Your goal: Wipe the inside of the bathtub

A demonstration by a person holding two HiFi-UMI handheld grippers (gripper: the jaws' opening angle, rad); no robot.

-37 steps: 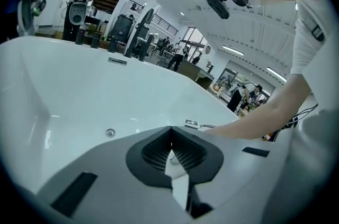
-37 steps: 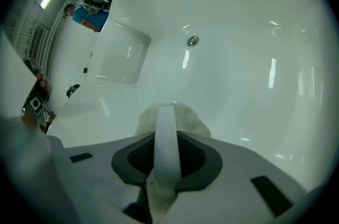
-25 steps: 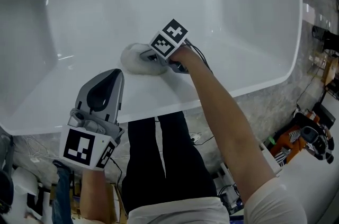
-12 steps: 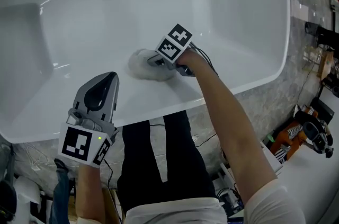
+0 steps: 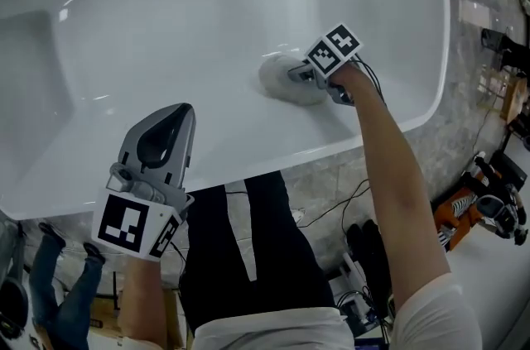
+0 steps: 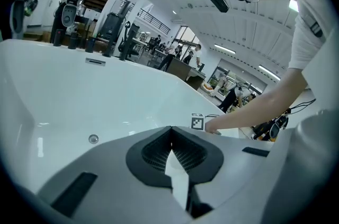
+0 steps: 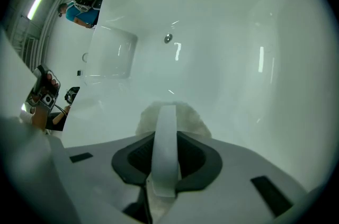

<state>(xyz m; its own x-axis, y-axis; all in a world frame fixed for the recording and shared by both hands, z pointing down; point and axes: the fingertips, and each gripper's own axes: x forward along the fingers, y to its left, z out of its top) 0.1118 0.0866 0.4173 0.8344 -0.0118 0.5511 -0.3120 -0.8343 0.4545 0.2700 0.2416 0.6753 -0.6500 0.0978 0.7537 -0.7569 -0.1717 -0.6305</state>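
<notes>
Filling the head view, the white bathtub lies open below. The left gripper hangs over its near rim, jaws pressed together on nothing. The right gripper is inside the tub, pinching the strap of a fluffy grey wiping pad. The pad sits just ahead of the jaws, against the near inner wall.

Grey left gripper and right gripper are shown with black-and-white marker cubes; a white sleeve and black trousers are worn.
</notes>
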